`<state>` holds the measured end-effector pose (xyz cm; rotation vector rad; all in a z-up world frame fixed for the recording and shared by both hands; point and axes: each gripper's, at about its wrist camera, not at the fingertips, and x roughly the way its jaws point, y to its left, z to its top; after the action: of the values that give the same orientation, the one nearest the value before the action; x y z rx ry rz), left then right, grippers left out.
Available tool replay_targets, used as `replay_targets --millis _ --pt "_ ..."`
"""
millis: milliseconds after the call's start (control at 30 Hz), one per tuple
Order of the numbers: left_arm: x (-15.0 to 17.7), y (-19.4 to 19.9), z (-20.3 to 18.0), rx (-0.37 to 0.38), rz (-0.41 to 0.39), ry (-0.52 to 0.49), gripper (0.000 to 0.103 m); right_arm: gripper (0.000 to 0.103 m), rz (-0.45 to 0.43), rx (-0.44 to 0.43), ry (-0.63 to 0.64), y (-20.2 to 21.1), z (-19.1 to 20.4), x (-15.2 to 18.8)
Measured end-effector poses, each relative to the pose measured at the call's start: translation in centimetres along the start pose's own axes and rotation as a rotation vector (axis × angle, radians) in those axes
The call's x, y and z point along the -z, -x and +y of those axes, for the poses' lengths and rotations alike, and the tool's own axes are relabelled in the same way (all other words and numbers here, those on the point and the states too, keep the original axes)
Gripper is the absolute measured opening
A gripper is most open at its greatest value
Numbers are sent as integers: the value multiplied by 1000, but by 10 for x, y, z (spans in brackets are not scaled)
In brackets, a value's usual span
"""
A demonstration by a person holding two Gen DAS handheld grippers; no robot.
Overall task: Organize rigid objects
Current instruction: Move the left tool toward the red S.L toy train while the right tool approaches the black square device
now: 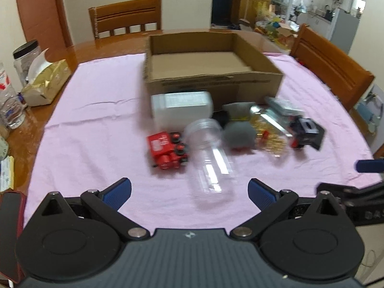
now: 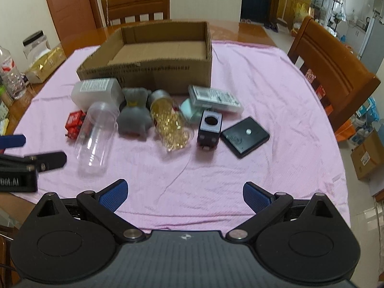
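An empty cardboard box point(image 1: 211, 76) point(image 2: 153, 69) stands on the pink cloth. In front of it lie a white jar point(image 1: 181, 106) point(image 2: 96, 91), a clear plastic bottle point(image 1: 211, 158) point(image 2: 96, 134), a red toy point(image 1: 166, 150) point(image 2: 74, 122), a grey object point(image 1: 238, 133) point(image 2: 134, 117), a jar of yellow beads point(image 1: 271, 132) point(image 2: 169, 124), a black cube point(image 2: 209, 129), a flat black case point(image 2: 244, 136) and a clear card box point(image 2: 213, 97). My left gripper point(image 1: 189, 192) is open and empty, near the bottle's base. My right gripper point(image 2: 184, 194) is open and empty, short of the row.
Wooden chairs stand behind point(image 1: 124, 16) and to the right point(image 2: 331, 72) of the table. A gold bag point(image 1: 45, 84), a dark-lidded jar point(image 1: 25, 57) and a water bottle point(image 1: 9, 105) sit at the table's left edge. Boxes lie on the floor at the right point(image 2: 367, 158).
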<state>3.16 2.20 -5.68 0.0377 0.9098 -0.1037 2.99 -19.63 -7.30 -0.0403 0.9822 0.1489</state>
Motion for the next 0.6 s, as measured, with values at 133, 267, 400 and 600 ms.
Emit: replay_targets --millis 133,267,400,600 --pt "-4 -13 16 -32 7 24 102 103 17 13 -10 -9 4 0" --pt "-10 -29 30 -53 16 35 102 103 38 16 -18 -19 10 -2" --pt "-19 -46 41 -56 23 45 102 103 56 25 -24 -27 14 -5" --pt "-31 -73 50 -26 40 51 102 103 76 43 -38 -38 20 -13"
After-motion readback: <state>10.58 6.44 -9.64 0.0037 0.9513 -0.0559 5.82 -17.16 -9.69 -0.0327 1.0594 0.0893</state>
